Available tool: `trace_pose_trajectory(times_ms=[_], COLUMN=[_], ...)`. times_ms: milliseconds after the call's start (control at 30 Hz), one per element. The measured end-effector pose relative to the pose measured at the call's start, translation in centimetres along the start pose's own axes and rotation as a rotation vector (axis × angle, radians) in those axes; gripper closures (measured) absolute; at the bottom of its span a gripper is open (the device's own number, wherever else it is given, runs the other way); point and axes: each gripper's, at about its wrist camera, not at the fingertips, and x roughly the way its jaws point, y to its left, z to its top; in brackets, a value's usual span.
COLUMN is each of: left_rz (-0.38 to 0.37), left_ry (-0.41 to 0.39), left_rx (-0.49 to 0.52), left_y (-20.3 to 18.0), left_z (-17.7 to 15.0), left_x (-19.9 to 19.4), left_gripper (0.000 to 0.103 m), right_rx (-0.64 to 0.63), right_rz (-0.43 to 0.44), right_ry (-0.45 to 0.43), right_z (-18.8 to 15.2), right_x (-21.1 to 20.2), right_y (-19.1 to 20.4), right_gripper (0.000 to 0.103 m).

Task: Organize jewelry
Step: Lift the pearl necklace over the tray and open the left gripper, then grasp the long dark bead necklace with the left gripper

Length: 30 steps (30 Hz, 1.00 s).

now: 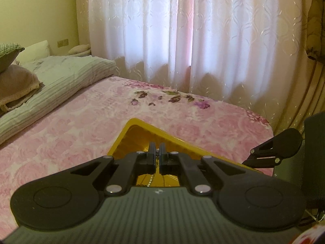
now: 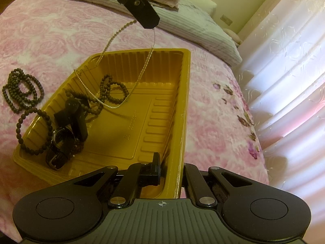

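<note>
Right wrist view shows the left gripper (image 2: 151, 25) at the top of the frame, its fingers pinching a thin silvery chain necklace (image 2: 113, 69) that hangs in a long loop down into the ribbed yellow plastic tray (image 2: 182, 105) on the pink rose-patterned bed (image 2: 50, 34). The right gripper (image 2: 170, 168), at the lower centre, has its fingers clamped on the tray's near wall. A dark wristwatch (image 2: 59, 140) and a string of dark brown beads (image 2: 113, 89) lie in the tray's left half; more beads (image 2: 22, 93) trail over the rim onto the bed. The likely risk is tangling: the chain's low end lies right by the beads, so dropping it there could knot them. One strand also crosses the tray's far-left rim, so a sideways release may leave it draped outside.
</note>
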Motion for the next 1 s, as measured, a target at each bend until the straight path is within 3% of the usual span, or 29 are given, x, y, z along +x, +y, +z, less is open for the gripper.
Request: trace_pose_trajectory(times_ms=[200,500,1000], left_rz=[0.001,0.074,0.365], left_ry=[-0.004,-0.024,0.042], left_rx=[-0.026,-0.075,-0.245], left_y=[0.3,3.3,10.6], left_z=[-0.1,-2.1,-13.7], left_x=[-0.3,-3.3,-10.8], left_gripper=[0.094,0.092,0.086], right_rx=[0.0,-0.001,-0.002], right_rz=[0.0,-0.001,-0.001], right_ry=[0.0,0.0,0.0], right_z=[-0.1,-0.1,-0.1], right_x=[0.0,0.1,0.1], right_y=[0.0,-0.1,-0.1], right_gripper=[0.098,0.098,0.098])
